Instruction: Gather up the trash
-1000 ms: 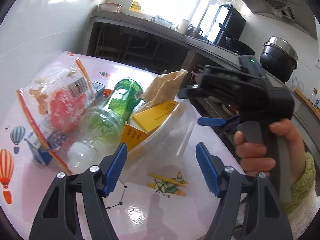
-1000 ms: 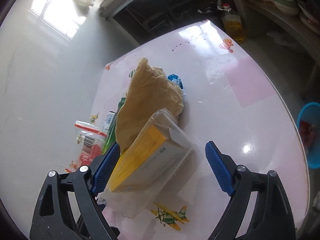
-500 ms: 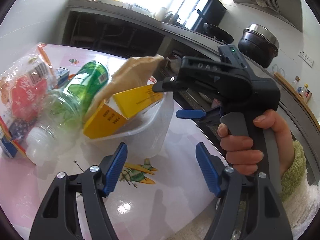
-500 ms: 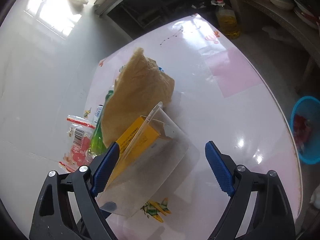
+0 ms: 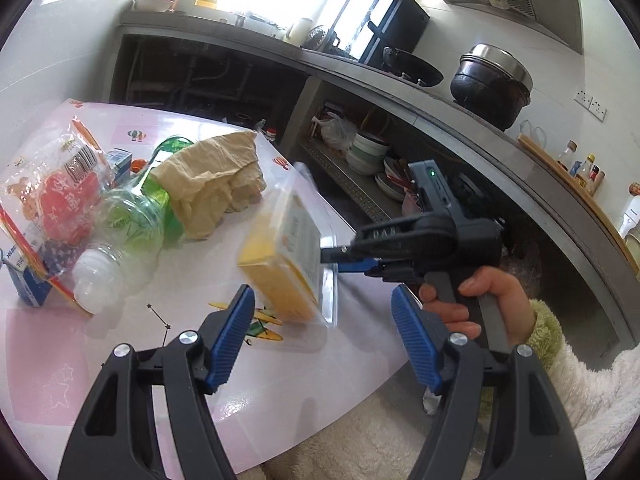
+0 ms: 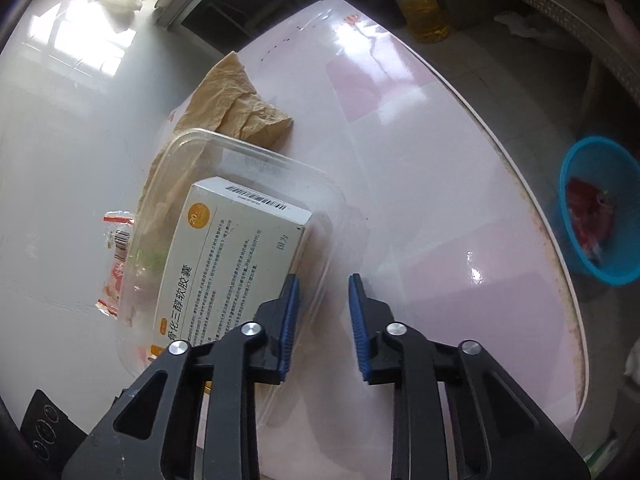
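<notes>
Right gripper (image 6: 320, 320) angled steeply down, jaws closing on clear plastic tray's (image 6: 320, 248) rim.
Left gripper (image 5: 322, 336) hovers nearer, jaws apart, empty.

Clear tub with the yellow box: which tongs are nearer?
Right. The right tongs are at the clear tub, closing over its near rim, tub tilted up off the table. The left tongs sit open, short of it, nothing between them.

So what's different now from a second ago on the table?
The right claw came down and is closing on the wall of the clear tub, tipping it and its yellow box away from the brown paper. The left claw stayed open and empty; the bottle stayed put.
</notes>
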`<state>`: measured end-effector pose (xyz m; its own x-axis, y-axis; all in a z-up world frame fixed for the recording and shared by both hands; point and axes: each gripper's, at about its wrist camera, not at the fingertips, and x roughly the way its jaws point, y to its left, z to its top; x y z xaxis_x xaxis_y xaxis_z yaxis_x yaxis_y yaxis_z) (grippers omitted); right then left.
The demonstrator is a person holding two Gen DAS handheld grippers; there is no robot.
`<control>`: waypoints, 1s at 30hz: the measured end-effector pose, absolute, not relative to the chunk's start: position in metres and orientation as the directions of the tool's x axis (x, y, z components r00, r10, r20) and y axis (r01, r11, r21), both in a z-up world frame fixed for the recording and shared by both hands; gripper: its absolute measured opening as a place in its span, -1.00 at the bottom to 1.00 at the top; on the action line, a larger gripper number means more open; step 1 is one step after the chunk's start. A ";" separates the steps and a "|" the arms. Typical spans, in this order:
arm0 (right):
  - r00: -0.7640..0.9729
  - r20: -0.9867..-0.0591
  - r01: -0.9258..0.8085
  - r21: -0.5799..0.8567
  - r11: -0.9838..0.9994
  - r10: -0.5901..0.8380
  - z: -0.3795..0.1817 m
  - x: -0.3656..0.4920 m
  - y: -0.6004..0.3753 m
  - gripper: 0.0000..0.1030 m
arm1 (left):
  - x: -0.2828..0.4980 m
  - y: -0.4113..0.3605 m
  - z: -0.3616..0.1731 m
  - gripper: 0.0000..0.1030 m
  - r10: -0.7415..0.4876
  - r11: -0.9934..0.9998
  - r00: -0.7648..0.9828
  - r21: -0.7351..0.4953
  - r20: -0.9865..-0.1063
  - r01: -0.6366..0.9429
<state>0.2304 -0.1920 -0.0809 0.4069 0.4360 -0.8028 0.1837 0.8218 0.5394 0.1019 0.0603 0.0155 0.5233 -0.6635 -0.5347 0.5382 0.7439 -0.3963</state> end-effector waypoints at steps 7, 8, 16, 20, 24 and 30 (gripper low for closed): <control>0.406 -0.828 0.093 0.460 0.883 0.388 -0.055 0.217 -0.197 -0.79 | 0.105 0.059 0.020 0.33 -0.664 0.744 0.508 -0.417 -0.548 0.522; 0.407 -0.835 0.072 0.433 0.899 0.370 -0.049 0.215 -0.197 -0.77 | 0.104 0.061 0.019 0.33 -0.666 0.741 0.504 -0.417 -0.550 0.526; 0.483 -0.821 0.016 0.355 0.935 0.304 -0.019 0.199 -0.205 0.02 | 0.107 0.052 -0.001 0.12 -0.628 0.772 0.474 -0.419 -0.617 0.478; 0.448 -0.780 -0.054 0.464 0.884 0.437 -0.008 0.203 -0.194 0.02 | 0.125 0.060 -0.012 -0.20 -0.586 0.809 0.487 -0.445 -0.648 0.383; 0.338 -0.808 -0.062 0.493 0.868 0.483 -0.016 0.213 -0.173 0.02 | 0.139 0.058 -0.024 -0.38 -0.598 0.801 0.438 -0.470 -0.671 0.371; 0.199 -0.886 -0.055 0.417 0.907 0.419 -0.027 0.226 -0.152 0.22 | 0.132 0.062 -0.038 -0.46 -0.672 0.739 0.356 -0.566 -0.649 0.365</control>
